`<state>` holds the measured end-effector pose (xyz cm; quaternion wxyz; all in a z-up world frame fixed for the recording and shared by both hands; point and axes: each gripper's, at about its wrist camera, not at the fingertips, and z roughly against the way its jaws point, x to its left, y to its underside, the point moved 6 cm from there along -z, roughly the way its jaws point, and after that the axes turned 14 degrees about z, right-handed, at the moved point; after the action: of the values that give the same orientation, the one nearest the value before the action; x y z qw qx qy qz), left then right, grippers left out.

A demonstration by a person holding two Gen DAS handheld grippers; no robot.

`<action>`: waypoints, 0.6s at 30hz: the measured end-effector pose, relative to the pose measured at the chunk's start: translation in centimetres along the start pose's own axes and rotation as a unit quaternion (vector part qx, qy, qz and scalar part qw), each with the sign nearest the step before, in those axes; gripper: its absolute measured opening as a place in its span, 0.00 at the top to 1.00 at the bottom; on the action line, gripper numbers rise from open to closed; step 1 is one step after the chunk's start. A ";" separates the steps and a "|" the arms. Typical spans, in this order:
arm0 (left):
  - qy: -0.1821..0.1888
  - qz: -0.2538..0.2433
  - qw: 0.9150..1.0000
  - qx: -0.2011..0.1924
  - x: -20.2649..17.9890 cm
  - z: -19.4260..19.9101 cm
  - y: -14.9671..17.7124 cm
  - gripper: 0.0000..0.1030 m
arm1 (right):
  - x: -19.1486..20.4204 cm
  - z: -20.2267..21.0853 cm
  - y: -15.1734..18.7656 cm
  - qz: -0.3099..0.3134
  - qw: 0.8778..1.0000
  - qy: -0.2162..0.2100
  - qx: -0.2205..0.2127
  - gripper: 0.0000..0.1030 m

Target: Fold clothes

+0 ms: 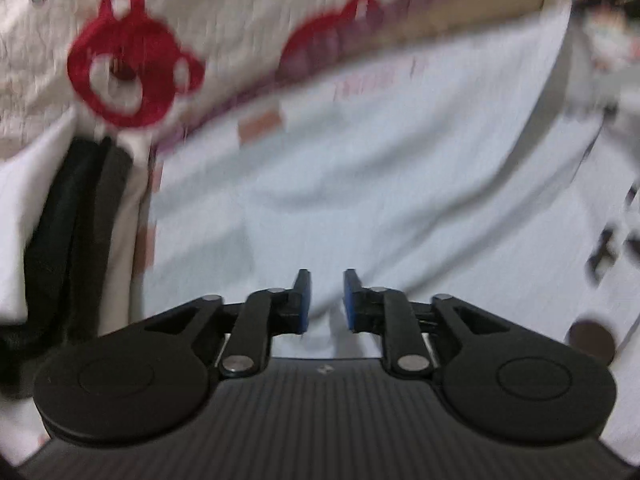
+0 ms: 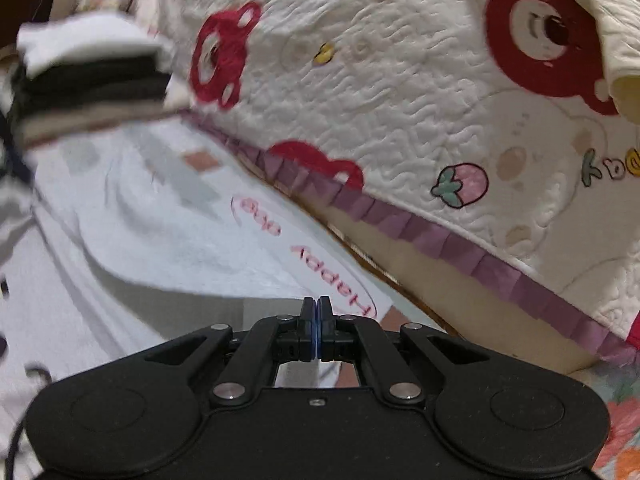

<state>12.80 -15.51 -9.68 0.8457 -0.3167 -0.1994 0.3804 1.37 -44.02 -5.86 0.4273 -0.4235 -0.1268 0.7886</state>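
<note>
Right wrist view: the right gripper [image 2: 319,322] is fully closed on nothing, above a pale blue garment [image 2: 168,232] printed "Happy" upside down. The left gripper [image 1: 327,300] stands narrowly parted, empty, over it.

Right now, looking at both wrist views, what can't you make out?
- Left wrist view: motion blur smears the print on the pale blue garment.
- Right wrist view: the folded stack is blurred; its pieces cannot be counted.
- Right gripper: jaws shut; whether they pinch cloth is unclear.
- Left gripper: open, nothing between its pads.
</note>
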 end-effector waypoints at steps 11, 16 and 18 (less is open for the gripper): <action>0.098 -0.070 0.992 -0.037 -7.7 -6.4 -0.7 0.58 | -2.6 -0.2 -1.1 -0.071 0.996 -0.002 -0.059 1.00; 0.069 -0.106 0.992 -0.003 -8.6 -8.3 0.4 0.65 | -5.3 0.8 -1.1 -0.125 0.988 0.009 -0.094 1.00; 0.065 -0.097 0.993 0.003 -8.0 -8.1 0.2 0.85 | -6.3 0.6 -0.7 -0.153 0.984 -0.010 -0.094 1.00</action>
<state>12.35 -24.67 -16.36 0.8909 -0.3168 -0.1729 0.2758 3.02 -48.44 -1.53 0.4999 -0.4297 -0.2679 0.7026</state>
